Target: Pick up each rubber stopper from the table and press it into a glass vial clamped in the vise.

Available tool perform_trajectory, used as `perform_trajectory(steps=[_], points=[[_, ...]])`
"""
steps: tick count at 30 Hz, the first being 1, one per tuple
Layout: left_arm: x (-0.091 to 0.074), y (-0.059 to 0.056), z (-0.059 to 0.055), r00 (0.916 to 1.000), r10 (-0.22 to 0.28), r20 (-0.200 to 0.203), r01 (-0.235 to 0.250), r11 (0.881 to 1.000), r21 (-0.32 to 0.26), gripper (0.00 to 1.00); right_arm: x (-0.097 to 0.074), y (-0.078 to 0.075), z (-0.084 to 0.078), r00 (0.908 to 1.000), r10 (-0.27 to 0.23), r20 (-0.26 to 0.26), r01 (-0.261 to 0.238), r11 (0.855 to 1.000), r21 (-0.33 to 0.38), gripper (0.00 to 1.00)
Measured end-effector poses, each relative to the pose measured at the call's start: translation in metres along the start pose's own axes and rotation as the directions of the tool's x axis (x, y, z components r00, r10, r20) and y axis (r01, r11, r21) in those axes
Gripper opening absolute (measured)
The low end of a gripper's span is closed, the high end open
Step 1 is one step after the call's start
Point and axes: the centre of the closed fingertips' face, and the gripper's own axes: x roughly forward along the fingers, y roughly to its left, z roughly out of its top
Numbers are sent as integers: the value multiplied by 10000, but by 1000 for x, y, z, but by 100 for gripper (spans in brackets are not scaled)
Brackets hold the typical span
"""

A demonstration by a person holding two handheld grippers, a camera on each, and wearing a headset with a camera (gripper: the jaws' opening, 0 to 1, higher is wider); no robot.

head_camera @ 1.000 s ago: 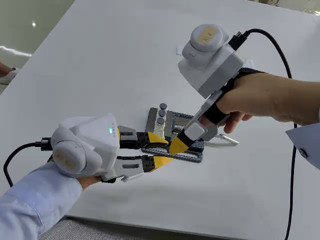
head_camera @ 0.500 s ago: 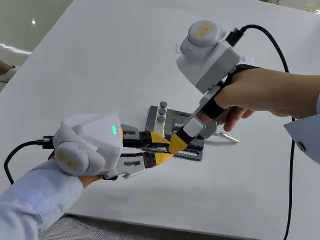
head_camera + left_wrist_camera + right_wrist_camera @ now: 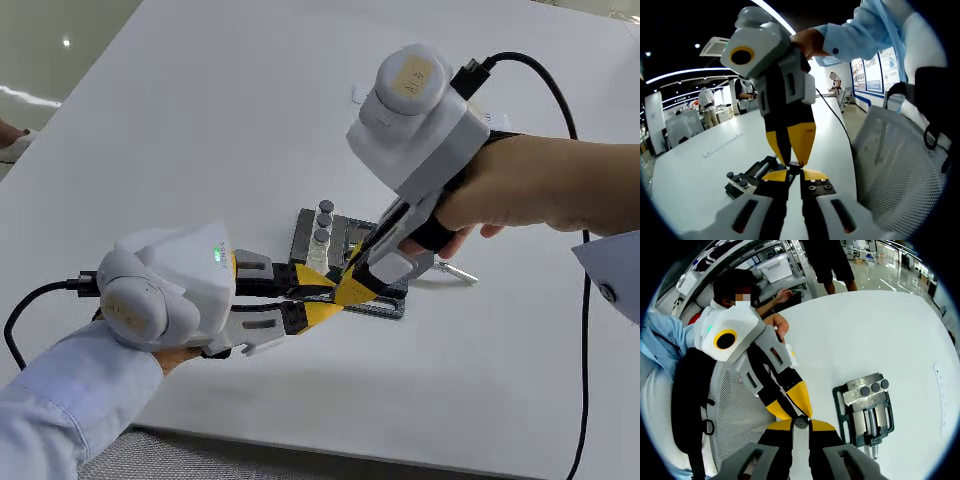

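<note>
Stopper [image 3: 801, 422], small and grey, sits pinched between the jaws of my right gripper [image 3: 801, 425], near the vise [image 3: 856, 399]. My left gripper [image 3: 795, 172] meets it tip to tip, jaws narrowly apart; whether it grips, I cannot tell.

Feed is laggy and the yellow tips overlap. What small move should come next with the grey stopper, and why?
Probably back the left gripper off a little: the small grey rubber stopper sits between the right gripper's yellow-tipped jaws, with the left one crowding it. Whether the left also grips it, I cannot tell.
</note>
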Motion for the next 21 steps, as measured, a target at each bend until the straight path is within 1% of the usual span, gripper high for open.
perform_trajectory(steps=[4, 8, 11, 12, 13, 15, 17, 18, 19, 20, 21], points=[[-2, 3, 0, 9998, 32, 173, -26, 9994, -342, 3, -2, -1, 1, 9999, -88, 139, 91, 9996, -256, 9], [-3, 4, -1, 9995, 34, 318, -10, 9973, -738, 3, -4, 0, 1, 9997, -125, 214, 138, 9980, -611, 13], [-4, 4, 0, 9986, -24, 526, 84, 9934, -1145, 3, -5, 1, 2, 9995, -130, 271, 149, 9973, -723, 11], [-4, 3, 0, 9981, -118, 602, 196, 9911, -1315, 3, -6, 1, 3, 9992, -204, 342, 237, 9948, -986, 12], [-4, 2, 0, 9975, -214, 678, 322, 9862, -1622, 2, -7, -1, 4, 9986, -388, 367, 433, 9904, -1312, 12], [-5, 1, -1, 9974, -299, 659, 411, 9836, -1759, 2, -8, -1, 4, 9978, -572, 323, 623, 9806, -1857, 12], [-5, 0, -2, 9970, -359, 689, 490, 9790, -1977, 2, -8, 0, 5, 9977, -587, 347, 648, 9748, -2134, 12], [-5, -1, -1, 9968, -354, 718, 500, 9758, -2131, 2, -8, 1, 5, 9973, -638, 365, 707, 9685, -2387, 12], [-6, 0, -1, 9964, -362, 768, 527, 9727, -2258, 2, -7, 3, 5, 9976, -592, 360, 666, 9626, -2628, 12], [-6, -1, 1, 9952, -364, 910, 583, 9660, -2518, 2, -7, 6, 4, 9977, -580, 358, 656, 9602, -2716, 12], [-7, 0, 2, 9947, -348, 967, 596, 9618, -2674, 2, -7, 7, 4, 9977, -583, 350, 658, 9568, -2830, 12]])
